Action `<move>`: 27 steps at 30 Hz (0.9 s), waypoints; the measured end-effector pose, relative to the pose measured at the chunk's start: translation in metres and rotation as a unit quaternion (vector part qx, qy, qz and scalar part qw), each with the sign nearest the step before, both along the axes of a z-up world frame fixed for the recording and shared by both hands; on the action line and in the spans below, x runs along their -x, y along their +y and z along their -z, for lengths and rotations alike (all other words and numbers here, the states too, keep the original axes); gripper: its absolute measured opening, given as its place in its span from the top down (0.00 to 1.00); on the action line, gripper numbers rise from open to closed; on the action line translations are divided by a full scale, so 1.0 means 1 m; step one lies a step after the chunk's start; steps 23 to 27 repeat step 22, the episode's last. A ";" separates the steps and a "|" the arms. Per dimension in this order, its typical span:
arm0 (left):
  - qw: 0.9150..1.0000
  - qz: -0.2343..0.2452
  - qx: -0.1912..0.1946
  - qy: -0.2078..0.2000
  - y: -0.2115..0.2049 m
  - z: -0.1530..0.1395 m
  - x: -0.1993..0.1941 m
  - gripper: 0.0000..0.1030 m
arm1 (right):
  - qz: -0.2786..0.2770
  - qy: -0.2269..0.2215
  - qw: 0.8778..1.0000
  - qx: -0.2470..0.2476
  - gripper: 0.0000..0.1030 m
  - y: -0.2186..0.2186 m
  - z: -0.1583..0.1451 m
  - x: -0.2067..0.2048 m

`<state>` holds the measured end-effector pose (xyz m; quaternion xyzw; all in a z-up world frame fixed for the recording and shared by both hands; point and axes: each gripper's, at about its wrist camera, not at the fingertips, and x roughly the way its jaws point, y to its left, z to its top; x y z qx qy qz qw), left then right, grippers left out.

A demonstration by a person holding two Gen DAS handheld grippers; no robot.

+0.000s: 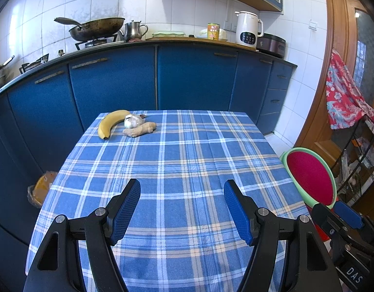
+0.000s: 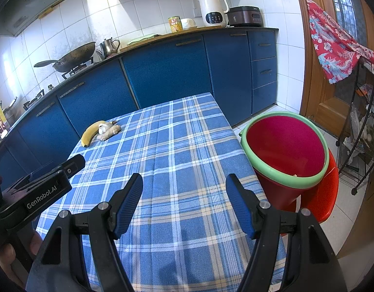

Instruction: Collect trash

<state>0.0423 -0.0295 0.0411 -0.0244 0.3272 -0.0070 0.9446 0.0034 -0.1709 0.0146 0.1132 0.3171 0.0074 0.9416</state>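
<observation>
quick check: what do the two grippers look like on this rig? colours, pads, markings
Both match: the left gripper and right gripper have black linkage arms with silver pivot bolts and blue, finely textured finger pads. Seen from the right wrist view, the left unit's side carries white "GenRobot.AI" lettering; from the left wrist view, the right unit shows "DAS". No cables visible.

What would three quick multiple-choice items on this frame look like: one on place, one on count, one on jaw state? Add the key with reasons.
1. Where does the banana lie on the table?
A. near right corner
B. far left corner
C. centre

2. How many items sit on the table?
A. three
B. five
C. one

3. How do the jaws of the left gripper and right gripper stand?
A. both shut
B. one shut on the banana
C. both open, holding nothing

Key: B, it lies at the far left corner beside the garlic and ginger; A, banana, garlic and ginger; C, bare cloth shows between both pairs.
</observation>
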 end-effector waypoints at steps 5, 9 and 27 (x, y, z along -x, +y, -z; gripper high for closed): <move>1.000 0.000 0.000 0.000 -0.001 0.000 0.000 0.30 | 0.000 0.000 1.000 0.000 0.31 0.000 0.000 0.000; 1.000 0.000 0.000 0.000 -0.001 0.000 0.000 0.30 | 0.000 0.000 1.000 0.000 0.31 0.000 0.000 0.000; 1.000 0.003 0.000 0.004 -0.006 0.002 0.002 0.30 | 0.001 0.000 1.000 0.000 0.31 -0.001 0.000 0.000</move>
